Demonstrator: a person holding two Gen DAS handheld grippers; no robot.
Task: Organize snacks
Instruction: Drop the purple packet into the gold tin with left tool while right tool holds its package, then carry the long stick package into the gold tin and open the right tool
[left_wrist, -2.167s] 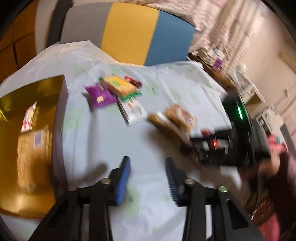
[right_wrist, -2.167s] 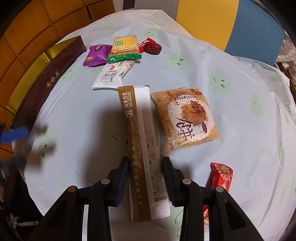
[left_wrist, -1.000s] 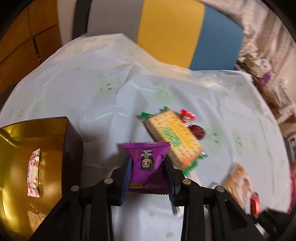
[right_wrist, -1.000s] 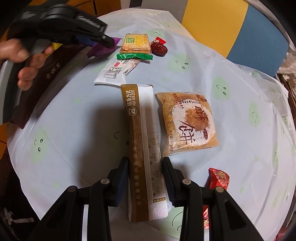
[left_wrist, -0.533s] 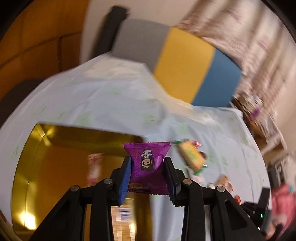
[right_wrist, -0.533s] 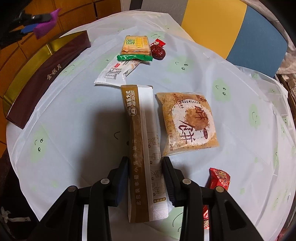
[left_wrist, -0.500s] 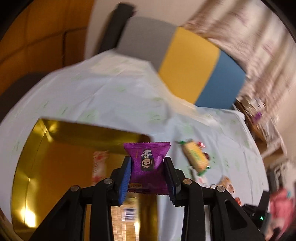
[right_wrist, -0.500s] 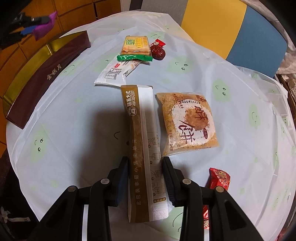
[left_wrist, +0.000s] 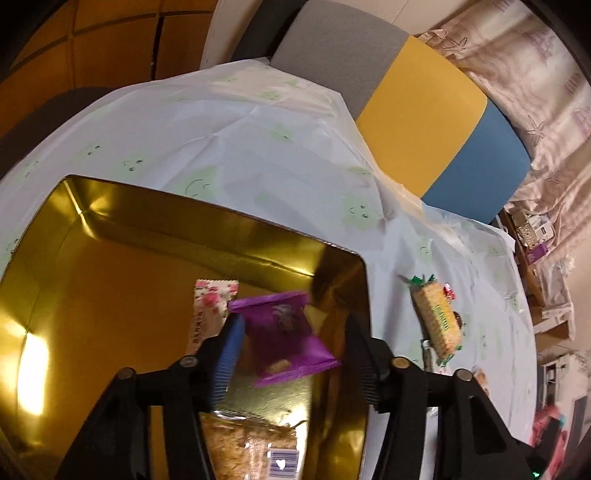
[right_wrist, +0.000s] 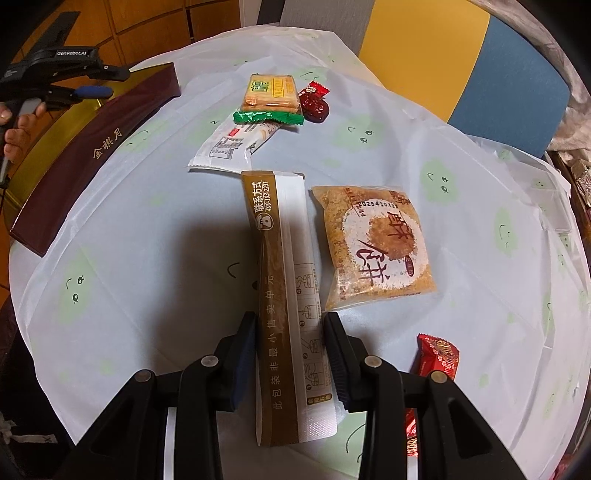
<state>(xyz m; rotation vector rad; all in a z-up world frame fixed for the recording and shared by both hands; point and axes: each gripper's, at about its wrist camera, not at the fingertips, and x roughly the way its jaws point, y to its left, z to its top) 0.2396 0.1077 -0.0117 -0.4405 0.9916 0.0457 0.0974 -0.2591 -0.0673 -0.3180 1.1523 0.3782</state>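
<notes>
Snacks: the purple packet (left_wrist: 286, 338) hangs blurred between the spread-open left claw (left_wrist: 295, 354) over the gold tin (left_wrist: 92, 280), while the right claw (right_wrist: 290, 350) grips the long brown-and-white sachet (right_wrist: 282, 295) lengthwise.

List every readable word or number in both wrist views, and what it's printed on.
"GenRobot.AI": left gripper body.
"金祺月": maroon tin side.
"联系方式 400-103-2237", "此包装非最小销售单元": long brown-and-white sachet.
"饼": round cake packet; its date stamp is partly legible.
Purple packet, cracker pack, barcode: blurred.
</notes>
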